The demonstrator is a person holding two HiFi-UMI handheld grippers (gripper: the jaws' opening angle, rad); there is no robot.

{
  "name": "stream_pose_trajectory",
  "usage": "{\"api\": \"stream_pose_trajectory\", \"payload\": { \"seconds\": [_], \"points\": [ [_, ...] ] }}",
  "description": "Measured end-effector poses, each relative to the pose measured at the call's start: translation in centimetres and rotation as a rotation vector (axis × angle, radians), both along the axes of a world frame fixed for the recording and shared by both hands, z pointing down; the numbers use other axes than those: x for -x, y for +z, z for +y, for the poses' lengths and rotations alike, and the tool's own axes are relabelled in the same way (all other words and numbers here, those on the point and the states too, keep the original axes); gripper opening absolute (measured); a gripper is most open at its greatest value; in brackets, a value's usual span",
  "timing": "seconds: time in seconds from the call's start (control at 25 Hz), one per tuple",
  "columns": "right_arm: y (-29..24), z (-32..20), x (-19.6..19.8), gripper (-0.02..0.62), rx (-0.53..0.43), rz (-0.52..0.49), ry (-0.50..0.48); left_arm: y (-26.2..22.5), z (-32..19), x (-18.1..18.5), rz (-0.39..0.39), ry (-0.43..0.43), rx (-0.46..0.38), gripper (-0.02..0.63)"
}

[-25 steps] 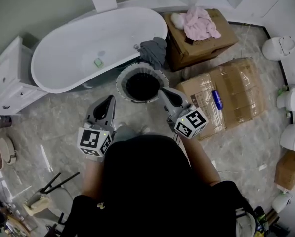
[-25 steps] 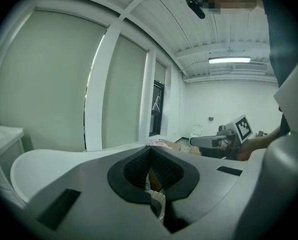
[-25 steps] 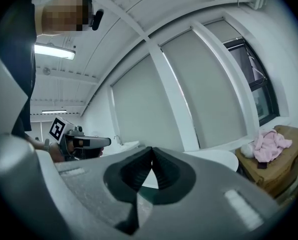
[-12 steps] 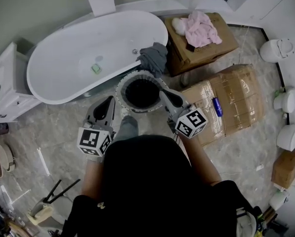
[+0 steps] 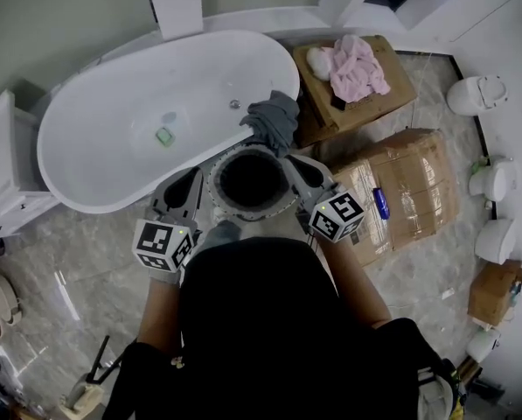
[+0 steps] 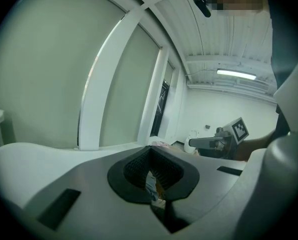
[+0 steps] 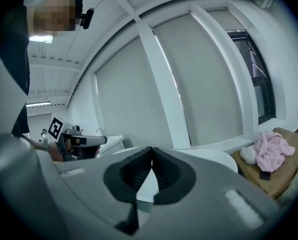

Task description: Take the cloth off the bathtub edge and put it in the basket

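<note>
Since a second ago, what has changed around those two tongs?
The person moved forward: the round ribbed basket now sits between the left tongs and right tongs, not ahead of them. Nothing grasped or released. Both tongs stay shut, empty; the dark grey cloth still hangs on the edge of the white bathtub.

Brown cardboard box [image 5: 370,112] ahead of the right fingers [image 5: 302,171], pink towel [image 5: 358,66] piled on top, flat taped box [image 5: 418,178] just right of them, blue bottle [image 5: 381,203] on it, white toilets [image 5: 476,94] far right, small green square [image 5: 163,136] ahead of the left fingers [image 5: 186,191], white cabinet [image 5: 3,182] far left.
</note>
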State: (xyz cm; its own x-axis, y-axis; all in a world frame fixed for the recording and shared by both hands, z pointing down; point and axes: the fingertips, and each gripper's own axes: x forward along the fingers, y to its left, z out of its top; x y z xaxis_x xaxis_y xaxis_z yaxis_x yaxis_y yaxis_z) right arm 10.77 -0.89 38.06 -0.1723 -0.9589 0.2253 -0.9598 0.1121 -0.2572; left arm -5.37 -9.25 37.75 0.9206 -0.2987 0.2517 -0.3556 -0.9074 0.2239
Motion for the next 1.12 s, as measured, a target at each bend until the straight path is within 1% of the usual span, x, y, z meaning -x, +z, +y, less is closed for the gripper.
{"api": "stream_pose_trajectory", "payload": {
  "seconds": [0.2, 0.36, 0.56, 0.88, 1.12],
  "points": [
    [0.4, -3.5, 0.0, -0.003, 0.022, 0.034, -0.003, 1.5, -2.6, -0.6, -0.020, 0.034, 0.037, 0.014],
    [0.9, -4.7, -1.5, -0.003, 0.037, 0.022, -0.001, 2.3, -3.6, -2.2, -0.032, 0.039, 0.063, 0.014],
    [1.8, -4.8, -4.0, -0.003, 0.056, 0.004, -0.004, 2.8, -3.5, -4.7, -0.050, 0.030, 0.085, 0.014],
    [4.8, -4.9, -9.6, -0.003, 0.104, -0.030, -0.070, 3.7, -2.8, -9.4, -0.097, -0.038, 0.097, 0.014],
    [8.1, -5.8, -13.0, -0.002, 0.148, -0.039, -0.119, 4.5, -2.5, -11.2, -0.126, -0.114, 0.111, 0.014]
  ]
}}
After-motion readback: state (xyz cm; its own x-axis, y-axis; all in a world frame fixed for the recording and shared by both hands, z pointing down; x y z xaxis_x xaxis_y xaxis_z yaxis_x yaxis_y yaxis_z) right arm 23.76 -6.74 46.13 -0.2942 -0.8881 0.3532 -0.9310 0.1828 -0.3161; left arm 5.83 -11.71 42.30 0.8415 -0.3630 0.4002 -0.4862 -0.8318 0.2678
